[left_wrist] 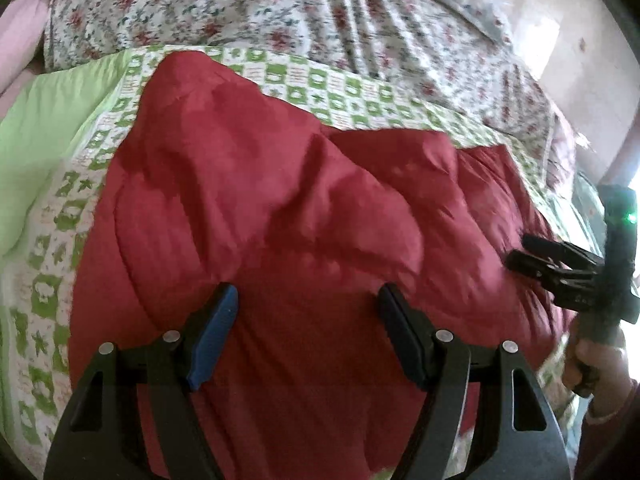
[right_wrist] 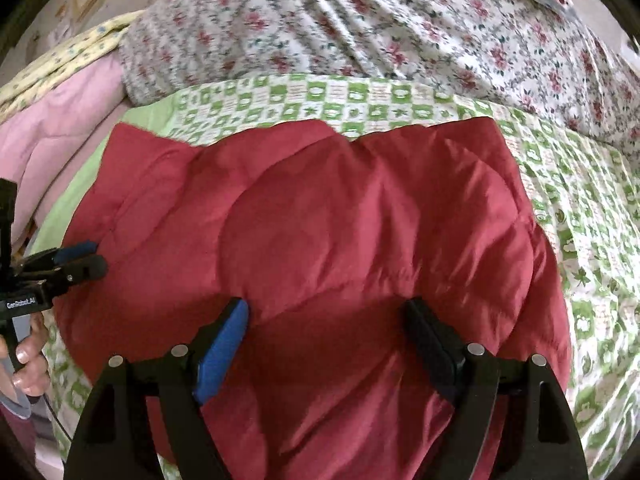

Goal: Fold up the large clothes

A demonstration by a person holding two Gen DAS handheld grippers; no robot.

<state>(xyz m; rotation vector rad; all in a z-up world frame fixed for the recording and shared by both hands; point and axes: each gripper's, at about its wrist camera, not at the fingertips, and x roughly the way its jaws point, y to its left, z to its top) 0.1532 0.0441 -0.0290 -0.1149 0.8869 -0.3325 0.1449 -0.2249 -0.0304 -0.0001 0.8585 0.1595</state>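
Hovering over the red puffer, both grippers spread wide, nothing grabbed yet

So starting at the fingers: the left gripper has its blue pad and black pad standing well apart at the bottom of the left wrist view, with only red fabric showing between them. No pinch, nothing caught. Same story for the right gripper in its own view: jaws released, cloth visible in the gap but not clamped.

Each tool also turns up in the other's camera. The right one pokes in at the right edge of the left view, held by a hand, and the left one sits at the left edge of the right view with fingers wrapped round its handle.

The thing being folded is a red quilted jacket, puffy and a bit rumpled, filling the middle of both frames. It's lying on a green-and-white patterned sheet, with a floral quilt bunched along the top and a pink blanket at the upper left.

My read: this is the reach-in before a fold, both tools side by side over the near part of the jacket. Next move probably needs each one to come down on an edge or hem and close on it, ideally a single layer, since that slick padded fabric looks like it'd slide out of a shallow grip.
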